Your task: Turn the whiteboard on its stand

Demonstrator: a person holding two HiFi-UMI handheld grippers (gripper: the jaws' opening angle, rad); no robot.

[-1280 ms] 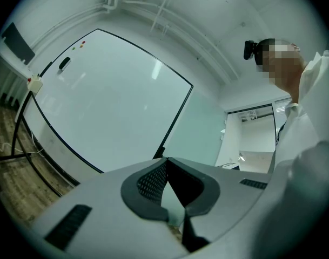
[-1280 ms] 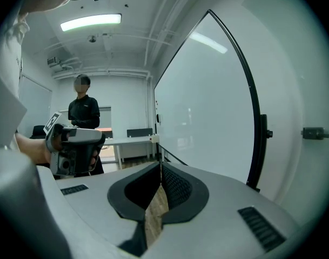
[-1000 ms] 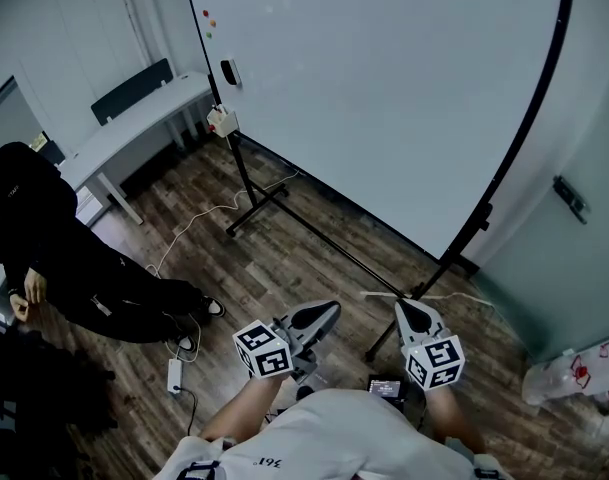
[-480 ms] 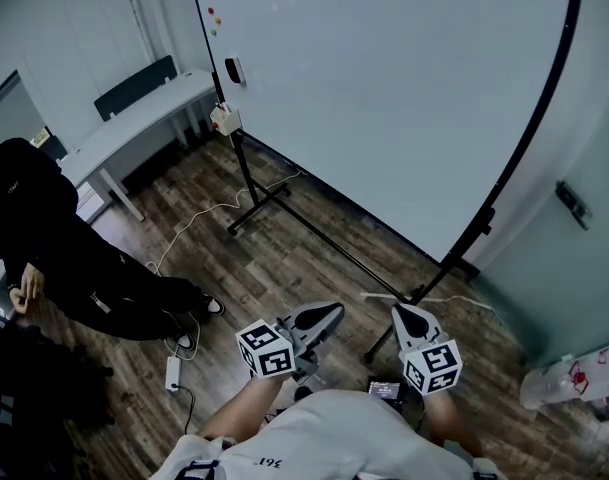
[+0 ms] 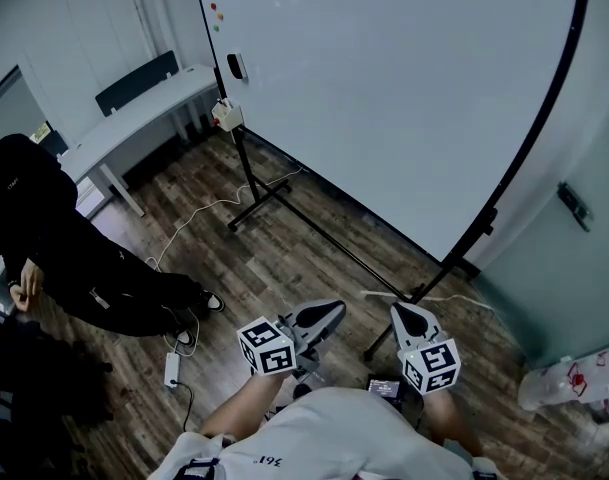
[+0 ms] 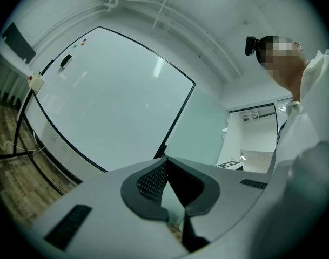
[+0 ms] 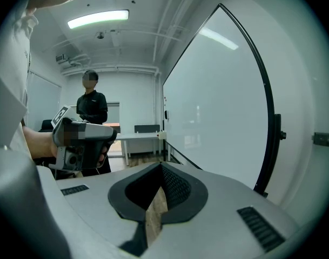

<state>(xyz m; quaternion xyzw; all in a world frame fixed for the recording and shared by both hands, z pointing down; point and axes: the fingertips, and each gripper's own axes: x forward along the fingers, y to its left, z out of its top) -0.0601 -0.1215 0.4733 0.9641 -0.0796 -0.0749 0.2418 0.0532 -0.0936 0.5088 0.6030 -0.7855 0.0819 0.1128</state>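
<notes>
Nothing of note had moved since the earlier frames: your two grippers hung where they were. Left of your left gripper stood one bystander. That gripper and your right gripper both had their jaws closed together on nothing. Ahead of both, well apart, stood the one whiteboard on its stand, bearing three magnets and one eraser. You would likely find the board stiff, broad and weighty, its face slippery. The black rim, away from the pivots, probably offered the best hold.
</notes>
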